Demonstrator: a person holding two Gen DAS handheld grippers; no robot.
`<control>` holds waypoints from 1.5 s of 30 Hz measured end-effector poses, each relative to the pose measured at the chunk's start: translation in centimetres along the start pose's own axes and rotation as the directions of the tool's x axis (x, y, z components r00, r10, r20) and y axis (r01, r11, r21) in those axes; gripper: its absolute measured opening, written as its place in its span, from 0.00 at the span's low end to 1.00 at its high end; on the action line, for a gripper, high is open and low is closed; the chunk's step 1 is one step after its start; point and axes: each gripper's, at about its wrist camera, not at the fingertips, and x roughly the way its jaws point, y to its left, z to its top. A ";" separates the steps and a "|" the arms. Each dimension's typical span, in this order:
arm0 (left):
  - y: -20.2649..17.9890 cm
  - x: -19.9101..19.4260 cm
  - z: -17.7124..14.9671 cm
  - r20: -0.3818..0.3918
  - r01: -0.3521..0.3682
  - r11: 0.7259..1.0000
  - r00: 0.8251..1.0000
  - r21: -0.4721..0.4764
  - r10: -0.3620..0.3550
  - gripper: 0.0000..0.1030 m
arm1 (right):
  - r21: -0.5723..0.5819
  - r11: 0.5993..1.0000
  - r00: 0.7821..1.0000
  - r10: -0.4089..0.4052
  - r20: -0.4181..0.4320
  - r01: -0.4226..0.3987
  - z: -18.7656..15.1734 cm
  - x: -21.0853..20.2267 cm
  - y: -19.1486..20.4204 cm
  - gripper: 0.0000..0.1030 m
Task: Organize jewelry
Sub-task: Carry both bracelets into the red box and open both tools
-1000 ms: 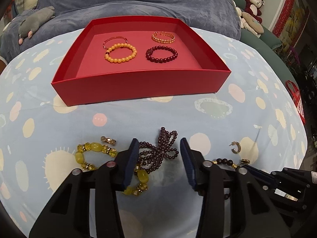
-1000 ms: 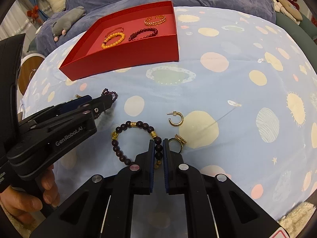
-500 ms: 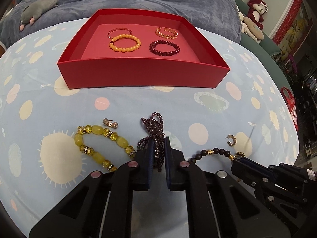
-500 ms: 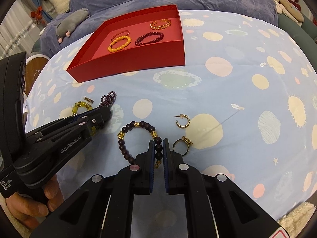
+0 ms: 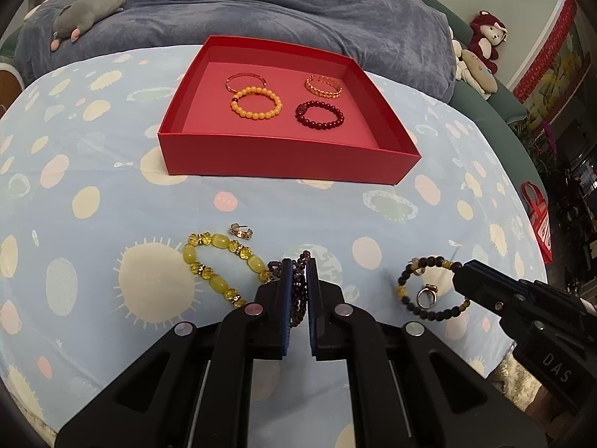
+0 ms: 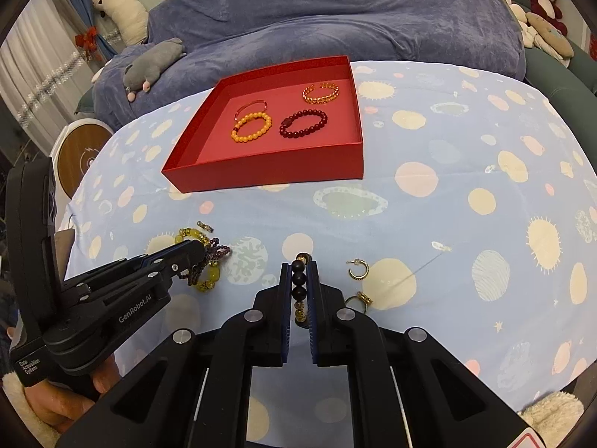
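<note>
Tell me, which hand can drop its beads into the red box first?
Probably either: the left gripper is shut on the purple beads, the right gripper on the dark bead bracelet. The left looks slightly nearer the red box.

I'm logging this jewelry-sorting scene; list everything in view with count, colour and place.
red box: 1, red, far middle of the bedspread
bracelets in the box: 4; orange beads, dark red beads, gold chain, thin pink bangle
yellow bead bracelet: 1, yellow, on the bedspread by the left claw
purple bead strand: 1, dark purple, pinched in the left claw
black bead bracelet: 1, black with gold spacers, pinched in the right claw
gold hoop earring: 1, right of the right claw
gold ring: 1, near the hoop
small earring: 1, beside the yellow bracelet
bedspread: 1, pale blue, spotted
left claw: 1, black, shut
right claw: 1, black, shut
</note>
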 end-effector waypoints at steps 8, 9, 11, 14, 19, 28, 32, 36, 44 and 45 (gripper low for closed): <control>0.2 -2.1 2.1 0.033 0.008 1.000 0.999 -0.006 -0.008 0.07 | -0.003 1.000 0.999 0.022 0.031 -0.022 1.7 -0.8 0.4 0.07; 0.2 -2.4 2.6 0.040 0.008 1.000 0.999 -0.005 -0.008 0.07 | -0.012 1.000 0.999 0.022 0.040 -0.022 2.2 -0.9 0.6 0.07; 0.3 -2.7 3.9 0.052 0.007 1.000 0.999 0.003 -0.007 0.07 | -0.028 0.999 0.998 0.030 0.058 -0.028 3.5 -1.0 1.1 0.07; 0.3 -3.2 6.4 0.084 0.004 1.000 0.996 0.019 -0.005 0.07 | -0.038 0.997 0.994 0.064 0.090 -0.061 6.3 -1.1 1.7 0.07; 0.5 -3.1 11.1 0.128 0.002 0.999 0.992 0.035 -0.006 0.07 | -0.087 0.994 0.987 0.071 0.142 -0.059 11.3 -0.2 3.5 0.07; 1.4 1.6 15.4 0.114 -0.051 0.998 0.992 0.040 0.046 0.07 | -0.017 0.987 0.982 0.163 0.097 -0.162 14.9 5.8 4.3 0.08; 2.3 4.4 15.1 0.070 -0.072 0.997 0.995 0.023 0.070 0.07 | 0.029 0.986 0.985 0.166 0.041 -0.167 14.5 8.9 3.4 0.08; 2.6 6.6 14.0 0.024 -0.085 0.996 0.996 0.024 0.085 0.07 | 0.038 0.991 0.992 0.128 -0.002 -0.128 13.8 10.9 2.1 0.08; 3.0 8.7 12.3 -0.020 -0.093 0.996 0.995 0.008 0.093 0.07 | -0.026 1.000 1.000 0.014 -0.022 -0.014 12.8 12.0 0.5 0.08; 3.1 8.9 12.2 -0.023 -0.094 0.996 0.995 0.006 0.094 0.07 | -0.034 0.999 1.000 0.003 -0.024 -0.004 12.7 12.2 0.4 0.08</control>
